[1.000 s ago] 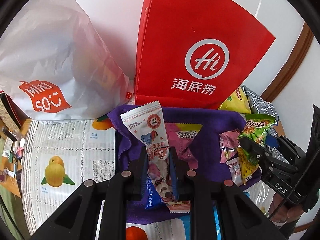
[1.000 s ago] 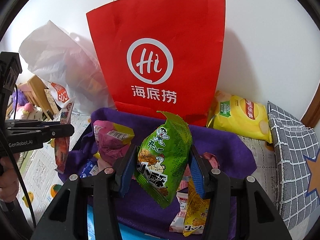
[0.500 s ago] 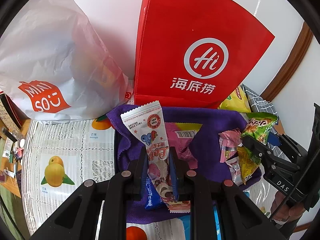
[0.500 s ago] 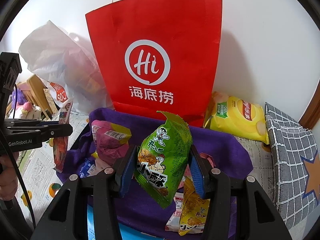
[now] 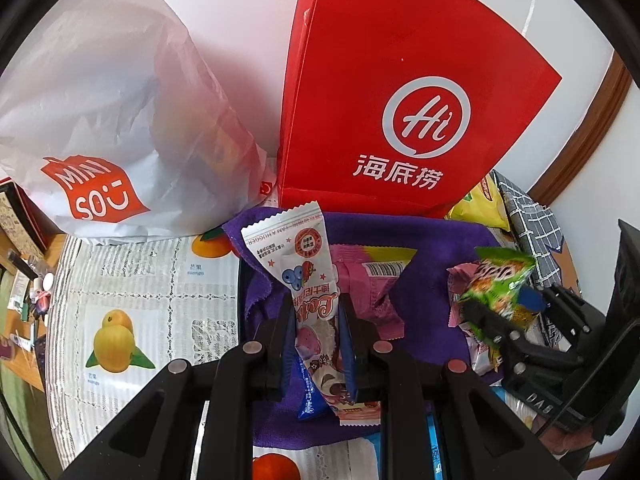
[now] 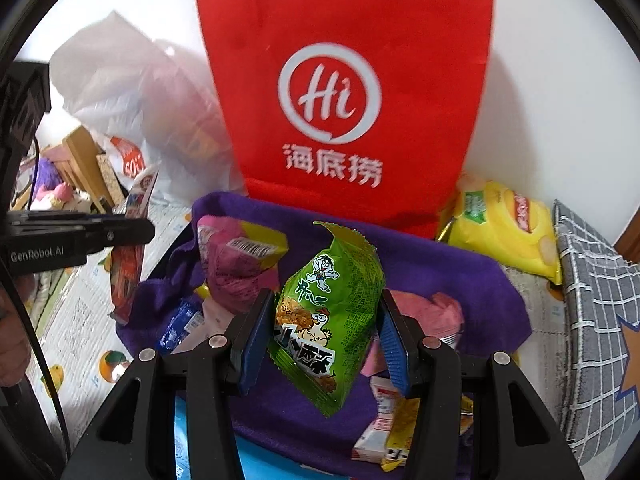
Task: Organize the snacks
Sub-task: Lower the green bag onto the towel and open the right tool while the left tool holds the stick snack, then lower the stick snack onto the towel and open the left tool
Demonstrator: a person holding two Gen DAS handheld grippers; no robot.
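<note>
Fingers [image 5: 346, 328] pinching a white strawberry wafer packet [image 5: 308, 280] left, a green chicken snack bag [image 6: 330, 316] right, both lifted above the purple cloth [image 6: 460, 276]; red bag [image 6: 348, 112] behind, several packets still unsorted.

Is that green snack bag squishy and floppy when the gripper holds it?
Probably squishy: the green snack bag looks puffed between the right gripper pads. Likely light, since it hangs held only at its sides. Its crinkled foil might slip.

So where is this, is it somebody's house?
Probably a home, at a table by a wall. A fruit-print tablecloth covers it, shopping bags lean behind: a red paper bag and a white plastic bag. Snacks sit on a purple cloth.
</note>
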